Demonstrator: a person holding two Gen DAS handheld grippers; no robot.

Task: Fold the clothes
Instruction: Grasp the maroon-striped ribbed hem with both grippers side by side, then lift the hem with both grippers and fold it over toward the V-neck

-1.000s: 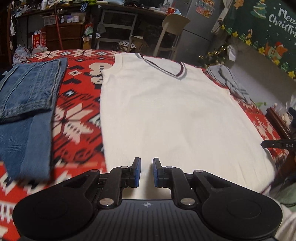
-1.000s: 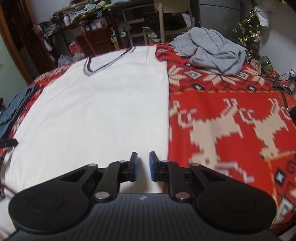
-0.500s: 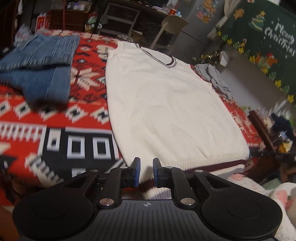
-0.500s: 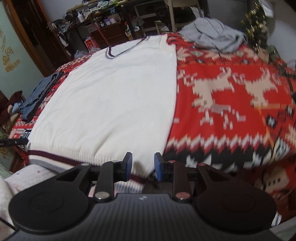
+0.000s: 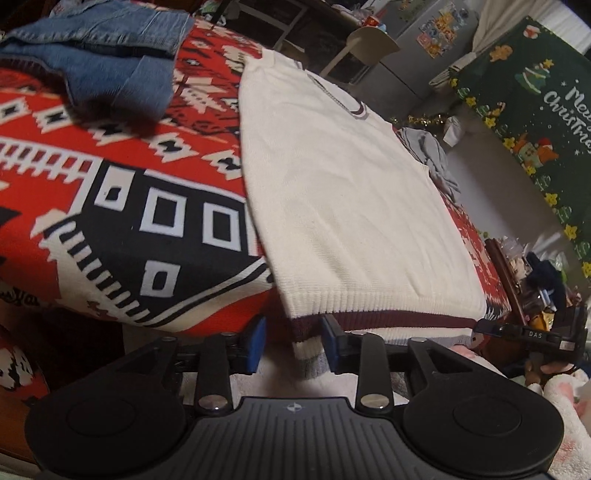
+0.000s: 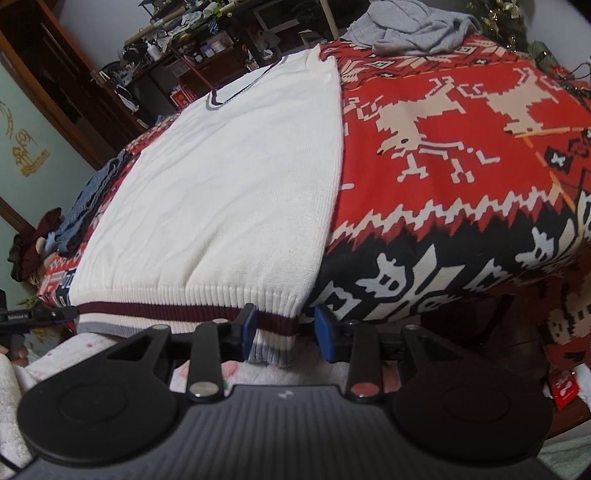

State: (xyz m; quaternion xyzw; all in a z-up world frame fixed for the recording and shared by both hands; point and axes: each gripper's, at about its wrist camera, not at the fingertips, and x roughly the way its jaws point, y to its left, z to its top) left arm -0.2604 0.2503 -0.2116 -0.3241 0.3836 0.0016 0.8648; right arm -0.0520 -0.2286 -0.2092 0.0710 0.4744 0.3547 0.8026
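Background banner [image 5: 546, 110] reads "Merry Christmas"; the right gripper's body is marked "DAS". One white vest [image 5: 343, 192] lies flat on the patterned blanket [image 6: 461, 155], hem overhanging. Left gripper [image 5: 293, 341] and right gripper [image 6: 284, 330] each straddle a hem corner, fingers spread.

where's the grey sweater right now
In the right wrist view the grey sweater lies crumpled at the blanket's far end, right of the white vest's collar.

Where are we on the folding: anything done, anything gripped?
Done: blue denim jeans lie folded on the red patterned blanket. In hand: the white knit V-neck vest is spread flat; left gripper and right gripper are open, each straddling a hem corner, nothing pinched yet. Left: fold the vest, then the crumpled grey garment.
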